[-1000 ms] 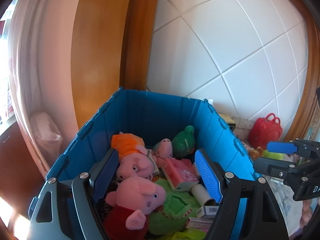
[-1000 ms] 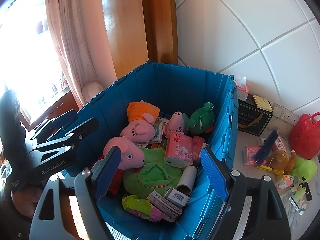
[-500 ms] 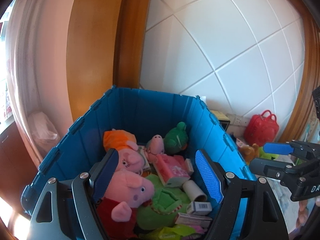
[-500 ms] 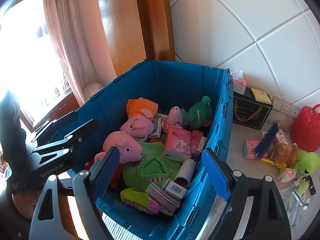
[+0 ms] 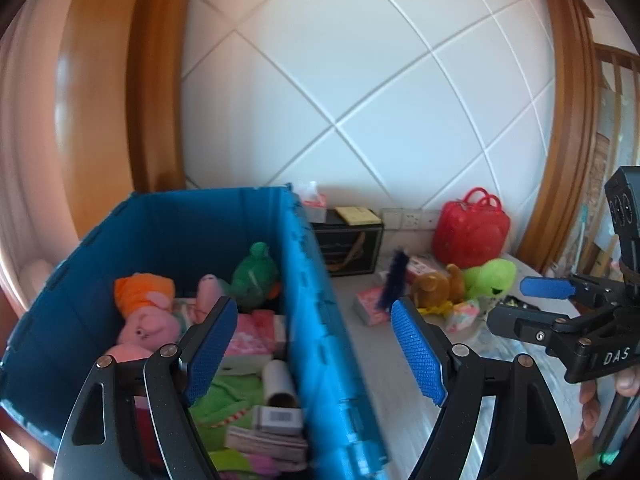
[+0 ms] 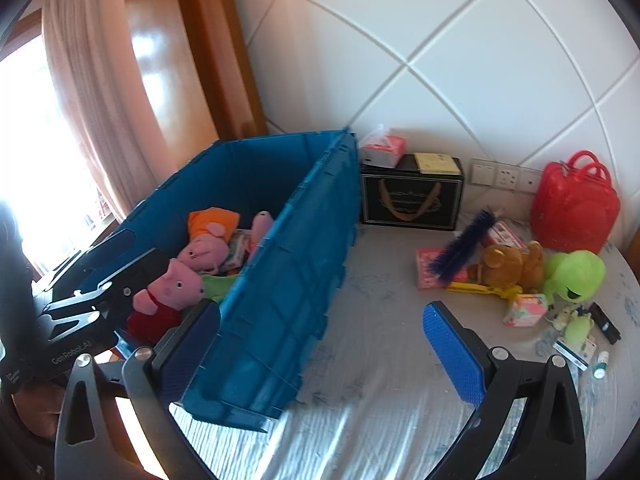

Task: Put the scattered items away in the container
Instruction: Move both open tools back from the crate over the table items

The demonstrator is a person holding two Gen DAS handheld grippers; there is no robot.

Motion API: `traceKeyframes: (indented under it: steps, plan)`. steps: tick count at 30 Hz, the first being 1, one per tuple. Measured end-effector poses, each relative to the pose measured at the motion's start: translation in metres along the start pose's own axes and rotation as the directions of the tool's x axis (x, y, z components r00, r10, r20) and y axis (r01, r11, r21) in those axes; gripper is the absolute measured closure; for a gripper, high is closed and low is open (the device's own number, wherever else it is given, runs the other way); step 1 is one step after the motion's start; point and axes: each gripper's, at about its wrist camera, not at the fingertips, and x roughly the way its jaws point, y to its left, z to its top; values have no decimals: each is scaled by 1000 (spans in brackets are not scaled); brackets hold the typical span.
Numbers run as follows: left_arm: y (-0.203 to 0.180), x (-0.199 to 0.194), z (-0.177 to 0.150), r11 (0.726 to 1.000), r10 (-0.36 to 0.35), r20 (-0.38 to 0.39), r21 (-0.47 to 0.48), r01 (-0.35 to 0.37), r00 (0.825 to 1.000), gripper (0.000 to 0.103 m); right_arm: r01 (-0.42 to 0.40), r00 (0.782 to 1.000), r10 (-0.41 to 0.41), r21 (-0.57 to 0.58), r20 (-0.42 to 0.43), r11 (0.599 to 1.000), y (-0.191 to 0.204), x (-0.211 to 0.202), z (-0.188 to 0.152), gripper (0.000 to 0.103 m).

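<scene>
The blue bin (image 6: 280, 280) is standing at the table's (image 6: 380, 360) left side, its long right wall running toward the tiled wall, with bare table lying open between that wall and the scattered pile near the red bag (image 6: 574, 208). The left gripper (image 5: 316, 344) is hanging tilted down over the bin's right rim, fingers wide and holding nothing. The right gripper (image 6: 320, 344) is angling down over the open table beside the bin, its fingers opening with nothing between them. Pig plushes (image 6: 176, 284) are lying inside the bin; a brush (image 6: 460, 248), brown bear (image 6: 508, 264), green plush (image 6: 572, 276) and small packets are lying scattered at right. The bin's near corner is blurring, and the packets are too small to make out.
</scene>
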Motion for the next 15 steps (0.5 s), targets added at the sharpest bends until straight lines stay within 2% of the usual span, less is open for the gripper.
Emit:
traceKeyframes:
  steps: [3, 7, 11, 15]
  plan:
    - [-62, 25, 0, 997, -46, -30, 55, 47, 999, 23, 64, 998, -64, 56, -2, 996, -62, -19, -15, 0]
    - [-135, 69, -7, 989, -123, -95, 75, 131, 988, 23, 171, 985, -168, 139, -34, 975, -152, -38, -41, 0]
    - [-203, 125, -20, 973, -182, -148, 119, 200, 972, 23, 292, 956, -280, 209, -87, 933, -242, -48, -73, 0]
    - [-260, 191, -38, 946, -240, -202, 170, 275, 949, 23, 386, 922, -356, 281, -153, 879, -327, -47, -107, 0]
